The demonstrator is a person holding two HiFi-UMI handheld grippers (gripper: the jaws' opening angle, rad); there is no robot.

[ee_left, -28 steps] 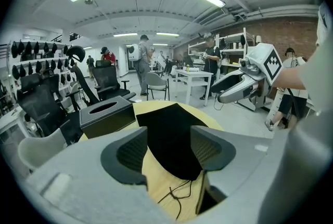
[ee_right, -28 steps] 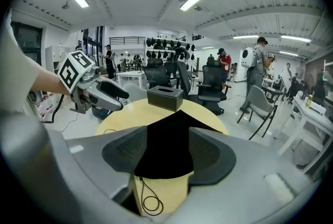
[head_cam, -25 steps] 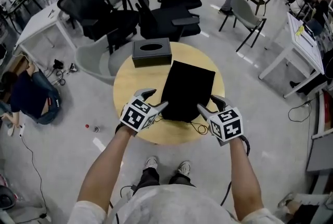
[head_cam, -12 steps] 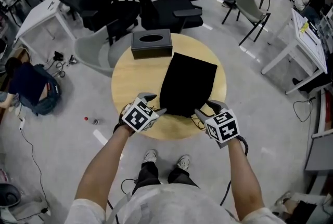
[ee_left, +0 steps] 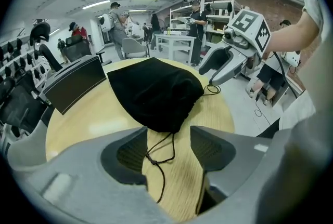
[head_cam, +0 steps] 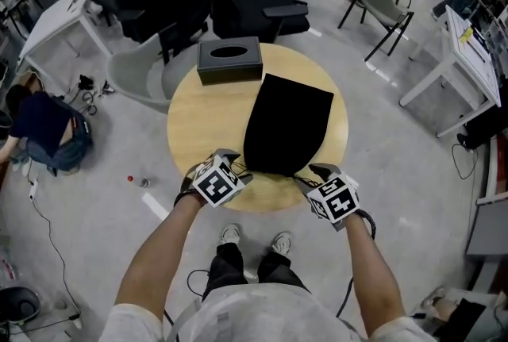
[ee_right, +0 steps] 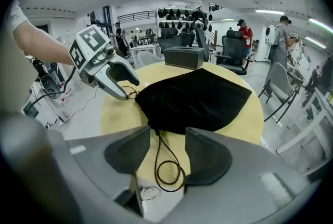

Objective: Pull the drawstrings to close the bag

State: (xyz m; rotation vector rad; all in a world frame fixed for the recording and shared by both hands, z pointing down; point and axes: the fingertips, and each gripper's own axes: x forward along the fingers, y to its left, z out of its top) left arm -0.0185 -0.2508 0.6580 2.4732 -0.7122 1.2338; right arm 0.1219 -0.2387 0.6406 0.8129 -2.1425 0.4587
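A black drawstring bag (head_cam: 286, 126) lies flat on the round wooden table (head_cam: 198, 126), its mouth toward the near edge. Both grippers hover at that mouth, one on each side. In the left gripper view, the left gripper (ee_left: 169, 137) is open and a thin black drawstring (ee_left: 162, 158) with a knot runs between its jaws, untouched by the pads. The right gripper (ee_right: 167, 134) has its jaws closing around the other drawstring's loop (ee_right: 167, 171), with a gap still on both sides. In the head view the left gripper (head_cam: 236, 167) and right gripper (head_cam: 311, 174) flank the bag's mouth.
A black tissue box (head_cam: 230, 60) stands at the table's far edge behind the bag. Office chairs (head_cam: 254, 7) crowd the floor beyond the table. A person (head_cam: 44, 130) crouches on the floor at the left. White desks (head_cam: 452, 71) stand at the right.
Both grippers have drawn back from beside the bag's lower corners to the table's near edge, so the drawstrings now lie between their jaws. The bag has not moved.
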